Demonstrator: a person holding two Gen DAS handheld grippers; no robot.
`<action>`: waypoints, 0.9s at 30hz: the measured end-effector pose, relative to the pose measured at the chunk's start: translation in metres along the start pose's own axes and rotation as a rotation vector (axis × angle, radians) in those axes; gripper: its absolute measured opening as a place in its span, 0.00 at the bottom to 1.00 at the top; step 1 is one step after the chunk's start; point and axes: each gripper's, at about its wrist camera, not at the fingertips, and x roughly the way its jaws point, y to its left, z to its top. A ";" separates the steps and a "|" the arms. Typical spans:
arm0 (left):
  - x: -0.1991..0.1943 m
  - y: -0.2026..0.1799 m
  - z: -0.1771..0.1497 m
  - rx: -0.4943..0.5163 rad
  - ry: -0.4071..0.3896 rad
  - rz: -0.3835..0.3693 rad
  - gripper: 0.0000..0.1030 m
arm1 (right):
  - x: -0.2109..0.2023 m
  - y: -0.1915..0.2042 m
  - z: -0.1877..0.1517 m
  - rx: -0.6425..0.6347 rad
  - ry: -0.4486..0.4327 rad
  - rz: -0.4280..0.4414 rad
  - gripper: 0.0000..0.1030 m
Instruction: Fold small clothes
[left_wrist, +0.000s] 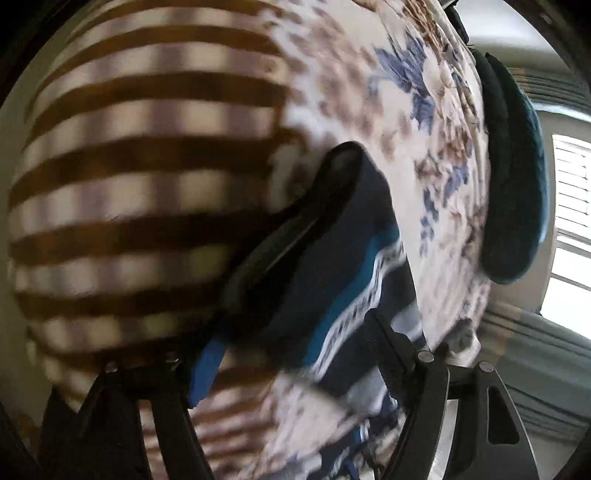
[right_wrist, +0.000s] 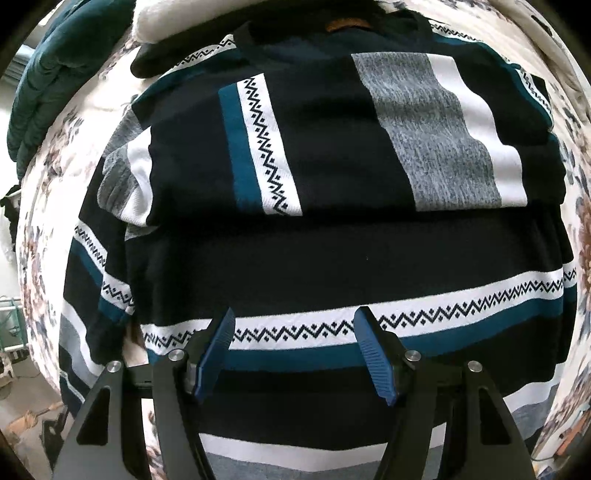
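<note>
Your right gripper (right_wrist: 295, 354) stands wide open, its blue pads (right_wrist: 373, 354) spread apart and holding nothing. It hovers over the sweater's (right_wrist: 295, 258) lower body, above the white zigzag band; whether the pad tips touch the knit cannot be told from this view.

Your left gripper (left_wrist: 332, 266) appears clamped on a fold of the same sweater (left_wrist: 343, 266): dark knit with a teal and white stripe is bunched between the fingers. The frame is motion-blurred, so the exact grip point is unclear, and only one finger (left_wrist: 314, 206) shows plainly.

The sweater lies on a floral bedspread (right_wrist: 40, 229), spread across most of the right view. One sleeve is already folded across the chest, its stripes running crosswise to the body stripes. The collar sits at the far edge. A teal cushion (right_wrist: 51, 74) rests well beyond it at the bed's edge; a brown-striped cloth (left_wrist: 129, 184) fills the left of the left view.

Handling judgement: the knit looks thick, soft and fairly heavy for its size. It will drape and sag rather than hold a crease, and should not slip in ribbed pads. Take it at the hem or a side seam, pinching both layers together, so the folded sleeve is not dragged out of place.
</note>
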 end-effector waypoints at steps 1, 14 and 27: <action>0.001 -0.009 0.003 0.004 -0.038 0.009 0.67 | -0.001 0.000 0.001 0.001 -0.008 -0.014 0.67; 0.007 -0.232 -0.081 0.748 -0.247 0.133 0.05 | -0.021 -0.063 0.018 0.101 -0.080 0.004 0.67; 0.162 -0.373 -0.428 1.261 0.204 -0.062 0.08 | -0.060 -0.191 0.049 0.187 -0.151 -0.003 0.67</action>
